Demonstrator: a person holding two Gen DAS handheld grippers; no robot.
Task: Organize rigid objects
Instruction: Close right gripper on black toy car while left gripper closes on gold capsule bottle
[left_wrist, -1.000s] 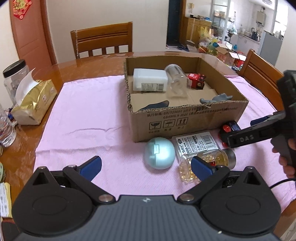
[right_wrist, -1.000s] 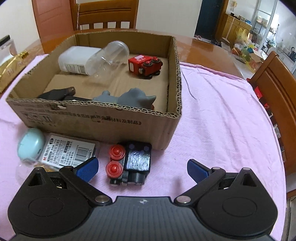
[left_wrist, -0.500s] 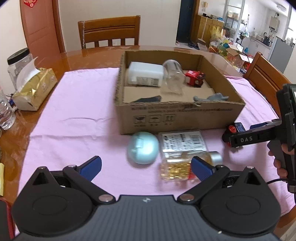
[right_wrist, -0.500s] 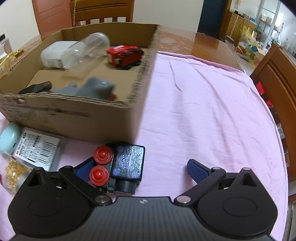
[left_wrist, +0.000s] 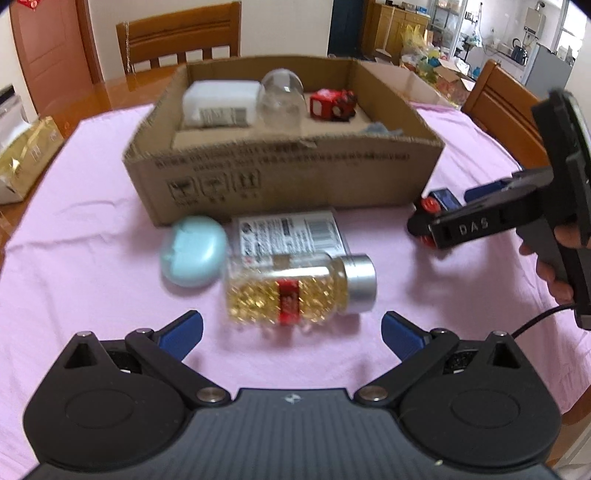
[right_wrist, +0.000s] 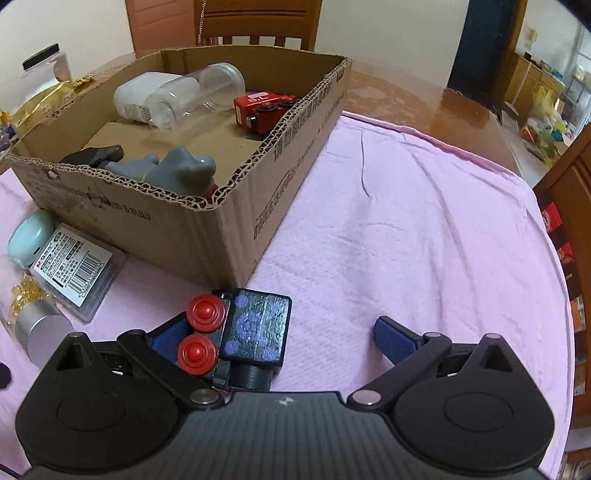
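A cardboard box (left_wrist: 288, 173) (right_wrist: 236, 221) sits on a pink cloth and holds a white bottle (left_wrist: 219, 101), a clear jar (left_wrist: 282, 98), a red toy train (left_wrist: 332, 104) (right_wrist: 264, 110) and a grey figure (right_wrist: 181, 171). In front of it lie a teal oval case (left_wrist: 194, 254), a flat labelled pack (left_wrist: 291, 234) and a bottle of yellow capsules (left_wrist: 295, 288) on its side. My left gripper (left_wrist: 291, 328) is open just short of the capsule bottle. My right gripper (right_wrist: 275, 339) is open around a dark blue toy train (right_wrist: 240, 332) with red wheels, which leans against the left finger.
Wooden chairs (left_wrist: 181, 35) (left_wrist: 506, 107) stand at the far and right sides of the table. A gold tissue pack (left_wrist: 22, 158) lies at the left edge. A hand (left_wrist: 554, 266) holds the right gripper's handle. Bare pink cloth (right_wrist: 424, 221) spreads right of the box.
My left gripper has shifted right and closer, so the capsule bottle now lies between its fingers' line. My right gripper has swung right and moved in around the blue toy train.
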